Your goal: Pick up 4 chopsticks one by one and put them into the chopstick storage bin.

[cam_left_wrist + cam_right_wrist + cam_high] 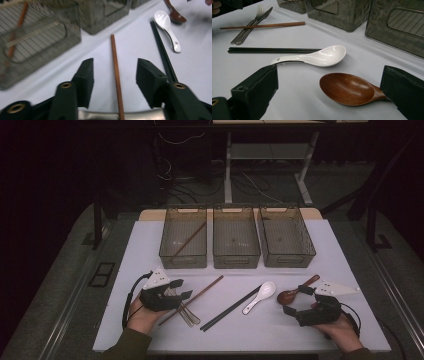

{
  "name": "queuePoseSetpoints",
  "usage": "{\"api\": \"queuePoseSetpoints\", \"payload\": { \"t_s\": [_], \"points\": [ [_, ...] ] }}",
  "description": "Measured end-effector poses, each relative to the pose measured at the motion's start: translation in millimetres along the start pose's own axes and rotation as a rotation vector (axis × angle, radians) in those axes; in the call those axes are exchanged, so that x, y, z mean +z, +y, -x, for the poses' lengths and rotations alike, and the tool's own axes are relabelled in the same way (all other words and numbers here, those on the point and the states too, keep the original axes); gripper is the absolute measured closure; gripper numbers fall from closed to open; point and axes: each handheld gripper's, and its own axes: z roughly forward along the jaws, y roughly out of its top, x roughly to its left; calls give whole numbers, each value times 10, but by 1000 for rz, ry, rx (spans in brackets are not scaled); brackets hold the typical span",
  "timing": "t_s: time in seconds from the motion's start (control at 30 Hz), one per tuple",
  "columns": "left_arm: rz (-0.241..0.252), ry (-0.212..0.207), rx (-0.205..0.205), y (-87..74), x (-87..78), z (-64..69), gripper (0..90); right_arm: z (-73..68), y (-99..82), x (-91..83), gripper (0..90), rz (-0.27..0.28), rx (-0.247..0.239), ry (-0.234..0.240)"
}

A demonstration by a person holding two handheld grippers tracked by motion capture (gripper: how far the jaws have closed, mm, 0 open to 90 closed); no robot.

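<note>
A brown chopstick (192,298) lies slantwise on the white table, across a metal fork and knife (186,312). My left gripper (181,289) is low over it. In the left gripper view the chopstick (115,57) runs up between the jaws of the left gripper (115,62), which stand apart from it on both sides. My right gripper (296,301) is open at the front right, with the bowl of a wooden spoon (347,88) lying between its jaws (330,72), untouched. A white ceramic spoon (261,296) and a pair of black chopsticks (230,308) lie in between.
Three smoky see-through bins stand in a row at the back: the left bin (183,260) holds one brown chopstick (189,240); nothing shows in the middle bin (236,260) or the right bin (290,259). The table's front edge runs just under both hands.
</note>
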Motion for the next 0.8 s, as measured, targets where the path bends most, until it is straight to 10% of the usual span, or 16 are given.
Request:
{"api": "queuePoseSetpoints", "payload": {
  "t_s": [0.2,0.8],
  "points": [
    [-106,-24,1,-120,133,30,621,4,-1,9,15,-2,1,-2],
    [-202,-48,1,-172,313,22,761,1,-1,16,15,-10,-3,3]
  ]
}}
